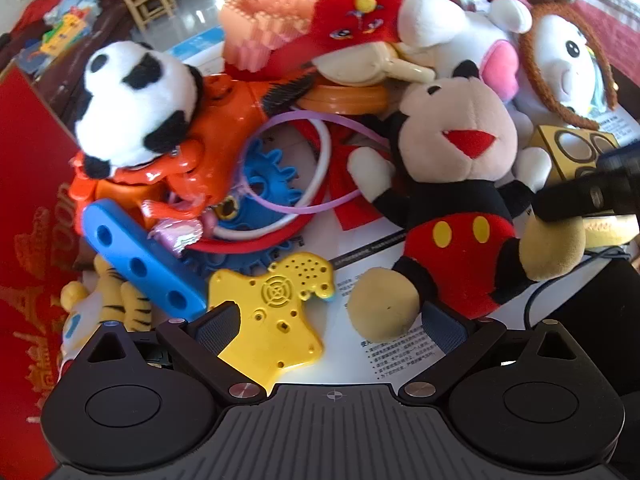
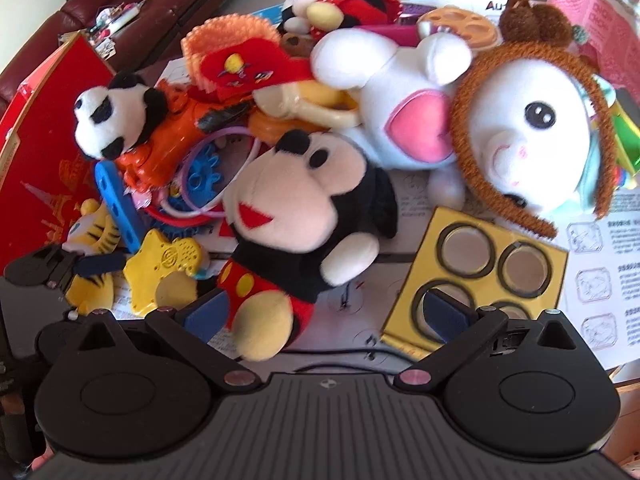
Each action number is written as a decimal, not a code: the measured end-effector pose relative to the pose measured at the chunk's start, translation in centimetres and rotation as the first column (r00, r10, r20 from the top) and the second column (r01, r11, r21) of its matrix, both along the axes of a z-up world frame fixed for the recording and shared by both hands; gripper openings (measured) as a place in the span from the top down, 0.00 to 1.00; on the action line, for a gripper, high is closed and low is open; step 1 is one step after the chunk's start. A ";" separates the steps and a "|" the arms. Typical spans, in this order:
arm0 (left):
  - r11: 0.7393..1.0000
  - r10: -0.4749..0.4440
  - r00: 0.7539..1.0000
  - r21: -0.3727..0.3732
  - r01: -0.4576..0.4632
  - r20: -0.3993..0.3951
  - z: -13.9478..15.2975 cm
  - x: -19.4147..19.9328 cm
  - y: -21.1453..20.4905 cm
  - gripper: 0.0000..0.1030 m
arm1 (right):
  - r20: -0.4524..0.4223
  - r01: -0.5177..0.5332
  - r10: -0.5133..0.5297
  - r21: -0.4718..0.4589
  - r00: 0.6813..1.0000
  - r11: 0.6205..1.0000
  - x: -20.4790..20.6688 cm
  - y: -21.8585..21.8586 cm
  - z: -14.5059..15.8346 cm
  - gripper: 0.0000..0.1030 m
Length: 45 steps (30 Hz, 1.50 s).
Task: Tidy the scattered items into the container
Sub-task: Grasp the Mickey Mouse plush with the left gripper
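Note:
A Mickey Mouse plush [image 1: 452, 184] [image 2: 304, 216] lies among a heap of toys on a white paper-covered table. My left gripper [image 1: 332, 324] is open, its fingers on either side of a yellow plastic toy [image 1: 276, 312] and Mickey's foot [image 1: 384, 308]. My right gripper [image 2: 324, 314] is open, its left finger beside Mickey's other foot [image 2: 260, 328] and its right finger over a yellow card with round holes [image 2: 480, 276]. The left gripper also shows in the right wrist view [image 2: 72, 266]. A red box [image 1: 28, 216] [image 2: 40, 152] stands at the left.
The heap holds a panda plush [image 1: 132, 100], an orange plastic toy [image 1: 208, 132], a blue perforated bar [image 1: 144, 256], a tiger plush [image 1: 116, 304], rings, a white mouse plush [image 2: 400, 92] and a white plush with brown knitted hood [image 2: 532, 128]. A black cable [image 2: 344, 360] runs in front.

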<state>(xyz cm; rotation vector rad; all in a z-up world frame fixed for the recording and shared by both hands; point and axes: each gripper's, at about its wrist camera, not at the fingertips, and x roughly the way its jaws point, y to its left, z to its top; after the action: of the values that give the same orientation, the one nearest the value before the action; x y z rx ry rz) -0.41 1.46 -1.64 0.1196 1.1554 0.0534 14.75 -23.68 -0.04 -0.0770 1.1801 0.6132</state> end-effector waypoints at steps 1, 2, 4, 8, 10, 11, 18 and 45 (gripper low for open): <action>1.000 -0.009 1.000 0.001 0.009 0.001 -0.1 0.1 -0.1 0.01 | 0.007 0.005 -0.005 0.000 1.000 1.000 0.3 0.0 0.1 0.01; 1.000 -0.014 1.000 0.003 0.014 0.000 -0.2 0.3 -0.1 0.01 | 0.013 0.008 -0.008 0.000 1.000 1.000 0.5 0.1 0.1 0.01; 1.000 -0.019 1.000 -0.010 0.019 -0.005 -0.4 0.7 -0.1 0.01 | 0.022 0.007 -0.006 -0.003 1.000 1.000 1.0 0.4 -0.1 0.01; 0.999 -0.032 0.999 -0.041 0.031 -0.020 -0.9 1.3 0.2 0.01 | 0.020 0.004 -0.004 -0.016 1.000 1.000 1.8 1.2 -0.6 0.01; 0.997 -0.029 0.999 -0.070 0.027 -0.025 -1.1 1.3 0.7 0.02 | 0.019 0.000 0.000 -0.015 1.000 1.000 1.9 1.5 -0.8 0.01; 0.996 -0.024 0.999 -0.088 0.021 -0.027 -1.1 1.3 0.9 0.02 | 0.018 -0.005 0.005 -0.016 1.000 1.000 2.0 1.7 -0.9 0.01; 0.992 -0.044 0.999 -0.122 0.041 -0.025 -1.2 1.1 1.1 0.11 | -0.005 -0.023 0.023 -0.035 1.000 0.999 2.8 3.5 -2.0 0.01; 0.982 -0.105 0.989 -0.170 0.086 -0.105 -2.5 1.5 -0.2 0.73 | -0.106 -0.028 0.029 0.008 0.994 1.000 3.4 5.5 -5.4 0.06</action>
<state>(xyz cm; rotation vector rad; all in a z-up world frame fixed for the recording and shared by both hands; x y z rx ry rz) 1.10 1.25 -4.13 0.0309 1.2618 -0.1362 18.17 -18.21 -5.40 -0.0563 1.2818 0.6527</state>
